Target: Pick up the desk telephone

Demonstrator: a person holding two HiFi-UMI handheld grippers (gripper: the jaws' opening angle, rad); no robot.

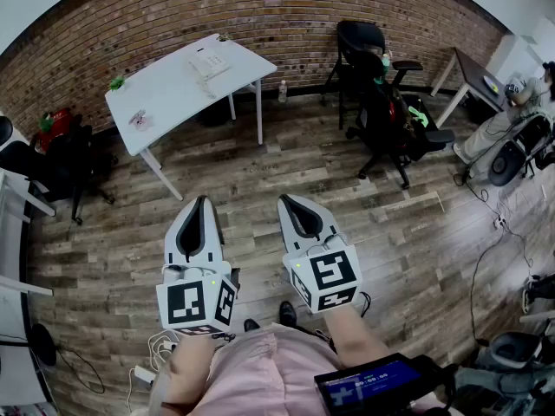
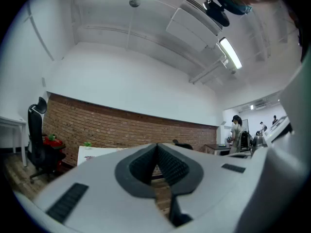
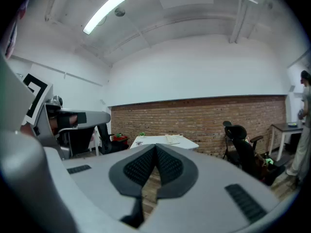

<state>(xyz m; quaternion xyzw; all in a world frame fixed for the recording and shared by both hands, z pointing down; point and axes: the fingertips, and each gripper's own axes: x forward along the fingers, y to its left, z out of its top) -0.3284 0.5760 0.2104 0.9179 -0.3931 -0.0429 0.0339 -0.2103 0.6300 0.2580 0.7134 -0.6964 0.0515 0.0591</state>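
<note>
The desk telephone (image 1: pixel 208 62), a pale flat unit, lies on the far right part of a white table (image 1: pixel 165 94) by the brick wall. It also shows small on that table (image 3: pixel 187 142) in the right gripper view as the telephone (image 3: pixel 173 139). My left gripper (image 1: pixel 202 200) and right gripper (image 1: pixel 284 199) are held side by side over the wooden floor, well short of the table, pointing toward it. Both are shut with nothing between the jaws. In the left gripper view the left gripper (image 2: pixel 156 145) blocks most of the table (image 2: pixel 97 153).
Black office chairs (image 1: pixel 386 102) stand to the right of the table, and another chair (image 1: pixel 74 167) with a red bag (image 1: pixel 54 121) stands at the left. A bottle (image 1: pixel 282 91) sits on the floor by the wall. A person (image 1: pixel 520 111) sits at a desk (image 1: pixel 473 72) far right. Cables (image 1: pixel 486 258) run across the floor.
</note>
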